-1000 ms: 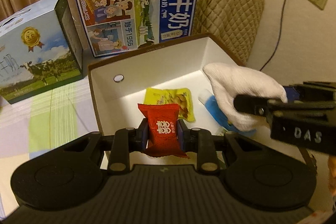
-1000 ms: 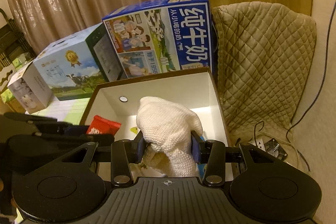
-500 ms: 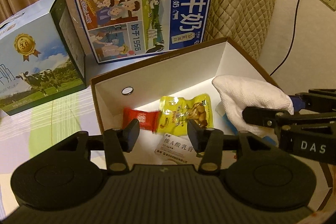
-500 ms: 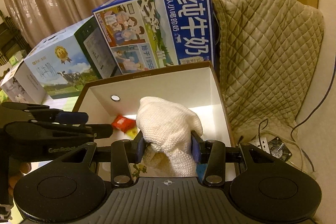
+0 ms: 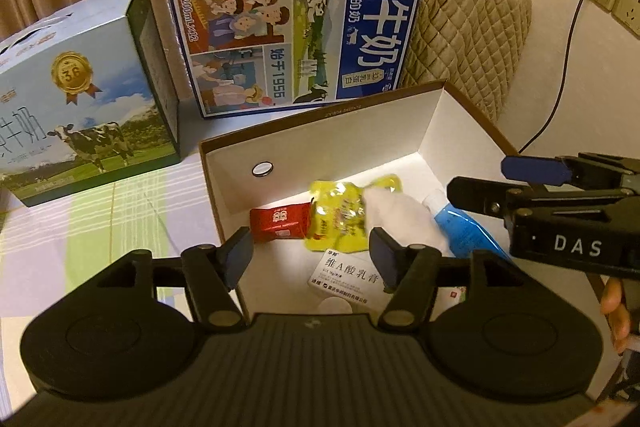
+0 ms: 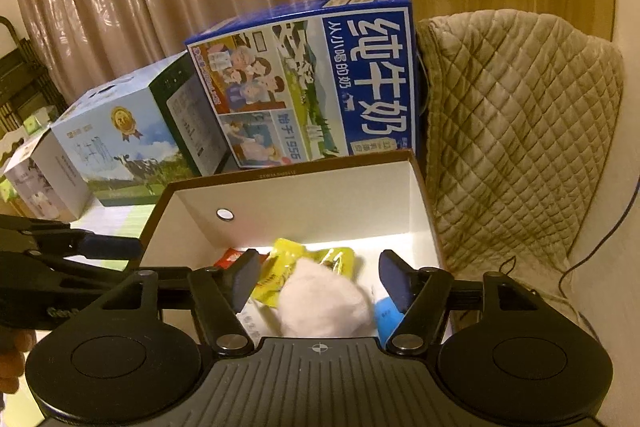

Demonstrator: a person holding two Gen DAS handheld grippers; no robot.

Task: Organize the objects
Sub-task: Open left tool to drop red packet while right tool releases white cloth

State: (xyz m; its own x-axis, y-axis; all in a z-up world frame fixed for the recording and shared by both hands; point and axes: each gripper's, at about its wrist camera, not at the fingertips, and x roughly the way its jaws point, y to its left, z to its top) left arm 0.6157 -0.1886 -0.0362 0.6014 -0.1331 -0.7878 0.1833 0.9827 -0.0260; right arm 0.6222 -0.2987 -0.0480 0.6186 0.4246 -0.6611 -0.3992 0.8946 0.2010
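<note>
An open white box with a brown rim [image 5: 320, 119] [image 6: 288, 179] holds a red candy packet [image 5: 280, 223] [image 6: 230, 258], a yellow snack pouch [image 5: 340, 215] [image 6: 288, 267], a white cloth [image 5: 400, 219] [image 6: 324, 303], a blue tube [image 5: 460, 227] [image 6: 386, 311] and a white ointment box [image 5: 348, 275]. My left gripper [image 5: 310, 259] is open and empty above the box's near edge. My right gripper [image 6: 320, 281] is open and empty just above the cloth, and its side shows in the left wrist view [image 5: 560, 195].
Two milk cartons stand behind the box: a blue one [image 5: 296, 23] [image 6: 312, 83] and a pale one with a cow [image 5: 80, 95] [image 6: 132, 135]. A quilted chair back [image 5: 472, 39] [image 6: 520, 123] is at the right. A checked tablecloth [image 5: 100, 227] lies to the left.
My left gripper let go of the red candy packet, which now lies in the box. My right gripper opened and the white cloth dropped into the box.
</note>
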